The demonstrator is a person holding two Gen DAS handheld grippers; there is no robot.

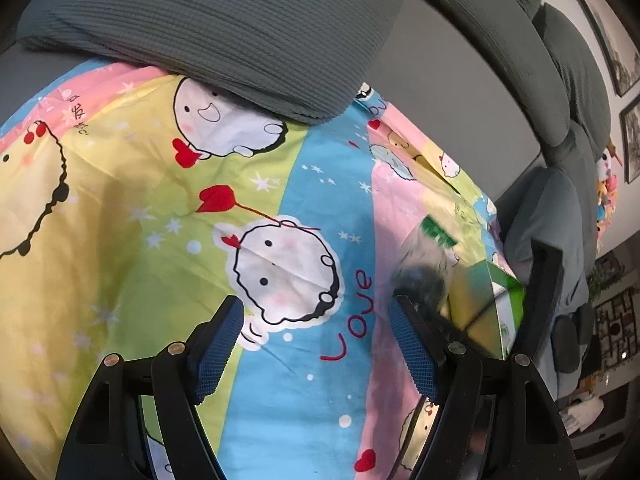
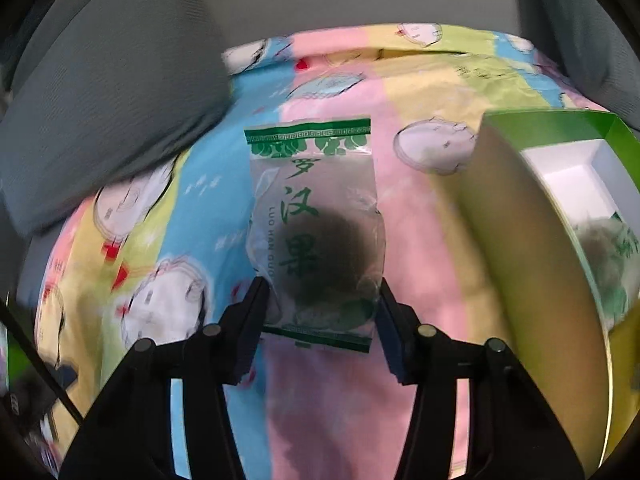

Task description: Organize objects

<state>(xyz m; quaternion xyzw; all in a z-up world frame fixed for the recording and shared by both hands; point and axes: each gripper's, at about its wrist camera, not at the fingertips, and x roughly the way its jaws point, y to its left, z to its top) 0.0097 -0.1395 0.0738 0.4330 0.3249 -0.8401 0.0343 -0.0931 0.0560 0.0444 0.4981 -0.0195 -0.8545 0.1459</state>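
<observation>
The luo han guo packet (image 2: 316, 224) lies on the cartoon-print sheet (image 2: 420, 240), long axis running straight ahead of the right gripper (image 2: 320, 312). Its pads bracket the packet's near end; whether they press it cannot be told. The left gripper (image 1: 316, 344), spread and empty, hangs farther off.

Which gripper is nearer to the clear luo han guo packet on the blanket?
Right. The right gripper straddles the packet, a finger on each side. The left gripper hangs open over the blanket, beside it.
</observation>
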